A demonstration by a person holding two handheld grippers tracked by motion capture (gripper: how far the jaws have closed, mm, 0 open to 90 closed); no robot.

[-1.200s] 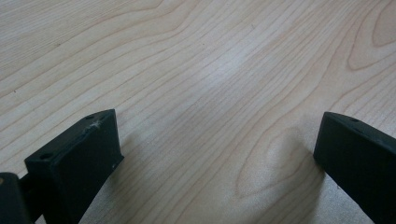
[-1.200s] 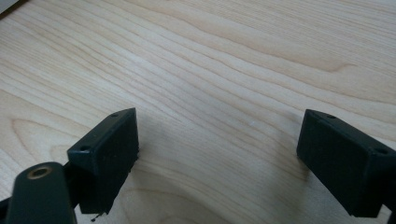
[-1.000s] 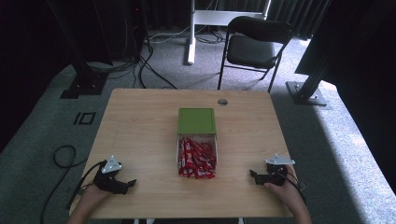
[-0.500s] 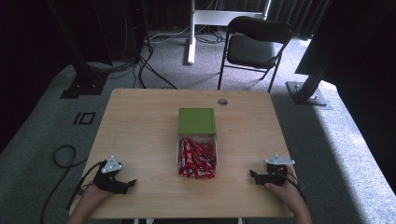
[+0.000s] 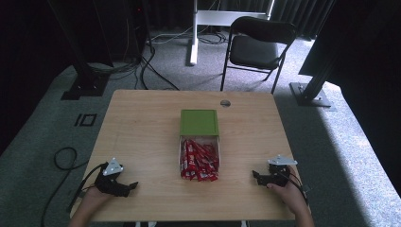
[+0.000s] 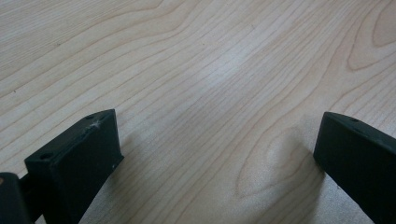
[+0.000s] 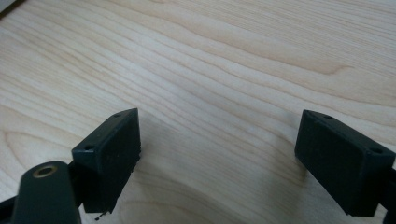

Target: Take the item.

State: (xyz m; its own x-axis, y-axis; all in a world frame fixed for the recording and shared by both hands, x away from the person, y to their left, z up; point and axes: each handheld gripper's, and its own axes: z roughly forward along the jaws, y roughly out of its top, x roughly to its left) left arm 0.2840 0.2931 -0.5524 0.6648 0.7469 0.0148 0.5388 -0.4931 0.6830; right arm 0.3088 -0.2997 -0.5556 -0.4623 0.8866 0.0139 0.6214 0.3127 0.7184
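Note:
A green box [image 5: 199, 123] lies at the middle of the wooden table [image 5: 142, 127], its open clear part holding several red packets [image 5: 198, 160]. My left gripper [image 5: 127, 187] rests on the table near the front left corner, held by a hand. In the left gripper view its jaws stand wide apart over bare wood, so the left gripper [image 6: 219, 154] is open with nothing between them. My right gripper [image 5: 257, 176] rests near the front right corner, pointing toward the packets. In its own view the right gripper [image 7: 217, 154] is open, bare wood between the jaws.
A small round grommet [image 5: 225, 103] sits near the table's far edge. A black folding chair [image 5: 257, 45] stands behind the table. Cables [image 5: 64, 158] trail on the carpet at the left, and stand bases [image 5: 309, 92] flank the table's far corners.

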